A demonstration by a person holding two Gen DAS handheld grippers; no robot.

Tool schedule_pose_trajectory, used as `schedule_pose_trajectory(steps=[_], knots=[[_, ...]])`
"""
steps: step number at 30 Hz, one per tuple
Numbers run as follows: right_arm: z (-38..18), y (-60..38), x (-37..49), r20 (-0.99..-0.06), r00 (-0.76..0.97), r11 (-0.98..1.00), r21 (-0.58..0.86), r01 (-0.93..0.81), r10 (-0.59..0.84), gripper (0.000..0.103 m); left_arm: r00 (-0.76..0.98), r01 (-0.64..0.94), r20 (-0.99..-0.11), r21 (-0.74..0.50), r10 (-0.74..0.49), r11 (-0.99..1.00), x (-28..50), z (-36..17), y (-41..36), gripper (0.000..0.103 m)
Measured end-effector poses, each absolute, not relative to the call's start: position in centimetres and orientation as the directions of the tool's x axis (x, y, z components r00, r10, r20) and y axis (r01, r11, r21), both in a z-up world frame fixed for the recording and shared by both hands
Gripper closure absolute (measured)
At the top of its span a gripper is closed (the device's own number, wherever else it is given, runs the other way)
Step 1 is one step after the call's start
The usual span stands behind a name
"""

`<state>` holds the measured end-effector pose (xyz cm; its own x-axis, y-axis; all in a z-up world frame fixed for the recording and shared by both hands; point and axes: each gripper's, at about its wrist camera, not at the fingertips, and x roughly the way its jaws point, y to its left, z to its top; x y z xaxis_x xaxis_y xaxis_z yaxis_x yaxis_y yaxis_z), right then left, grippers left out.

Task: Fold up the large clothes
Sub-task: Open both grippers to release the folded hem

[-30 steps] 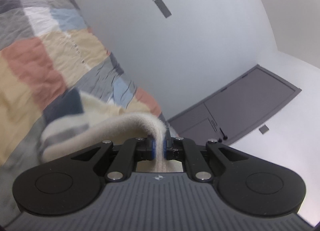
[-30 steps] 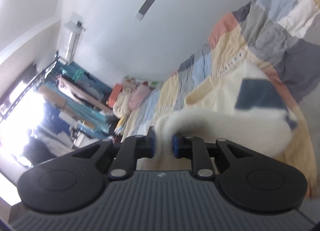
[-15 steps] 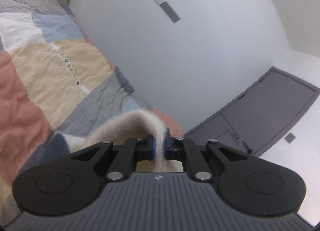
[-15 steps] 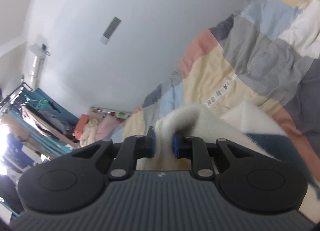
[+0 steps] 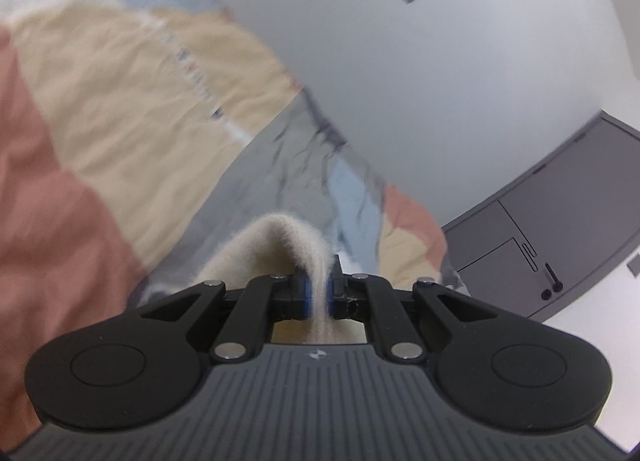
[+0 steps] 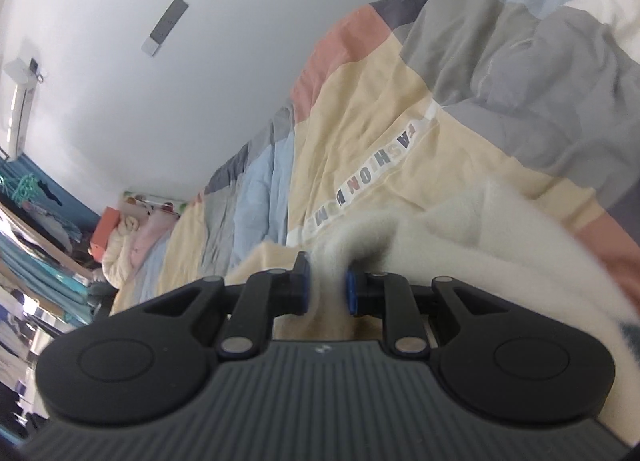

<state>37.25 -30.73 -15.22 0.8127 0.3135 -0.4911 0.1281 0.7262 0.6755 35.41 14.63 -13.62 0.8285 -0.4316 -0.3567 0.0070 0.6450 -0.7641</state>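
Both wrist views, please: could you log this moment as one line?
left gripper: shut on sweater | right gripper: shut on sweater | under: quilt

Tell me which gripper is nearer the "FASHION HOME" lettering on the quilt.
Right. The right gripper, shut on the cream sweater, sits just below the lettering. From the left gripper the lettering strip lies farther off.

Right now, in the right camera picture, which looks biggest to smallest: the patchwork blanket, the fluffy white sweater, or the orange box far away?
1. patchwork blanket, it looks biggest.
2. fluffy white sweater, though it sits close to the camera, so it looks bigger.
3. orange box, tiny and far off.
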Motion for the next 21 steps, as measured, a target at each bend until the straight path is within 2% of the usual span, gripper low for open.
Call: schedule_pose_trajectory(steps=[4,7,8,9,11,14,17,18,21], knots=[[-15.4,-29.9,37.5,-0.496,0.815,0.759,0.641,0.111,0.3,0.082,0.817,-0.016,-0.366,-0.787,-0.446,0.616,35.9,-15.0,15.2,0.094],[-15.1,-30.1,37.1,-0.489,0.817,0.756,0.647,0.104,0.306,0.08,0.816,-0.012,-0.376,-0.772,-0.44,0.636,35.4,-14.3,15.1,0.087],[-15.1,-30.1,36.9,-0.487,0.817,0.752,0.651,0.105,0.308,0.08,0.817,-0.009,-0.375,-0.768,-0.438,0.641,35.0,-13.9,15.1,0.077],[-15.1,-30.3,37.0,-0.484,0.818,0.747,0.657,0.104,0.312,0.078,0.818,-0.007,-0.375,-0.765,-0.436,0.644,34.6,-13.6,15.0,0.058],[-14.8,-30.5,36.6,-0.467,0.819,0.731,0.677,0.088,0.334,0.074,0.826,-0.01,-0.364,-0.773,-0.43,0.635,33.4,-12.9,14.9,0.044],[-13.8,-30.4,35.5,-0.467,0.814,0.743,0.665,0.068,0.344,0.064,0.832,0.015,-0.352,-0.76,-0.43,0.65,31.1,-11.6,14.1,0.044],[-12.2,-30.4,33.6,-0.445,0.835,0.751,0.658,0.059,0.324,0.031,0.841,0.022,-0.371,-0.705,-0.394,0.709,28.4,-10.3,13.3,0.044],[-11.7,-30.3,33.0,-0.435,0.841,0.755,0.654,0.051,0.321,0.028,0.842,0.034,-0.369,-0.69,-0.392,0.723,27.4,-9.9,13.1,0.044],[-10.4,-29.8,31.2,-0.408,0.848,0.764,0.646,0.006,0.338,0.027,0.837,0.056,-0.385,-0.647,-0.389,0.761,25.1,-9.0,12.5,0.043]])
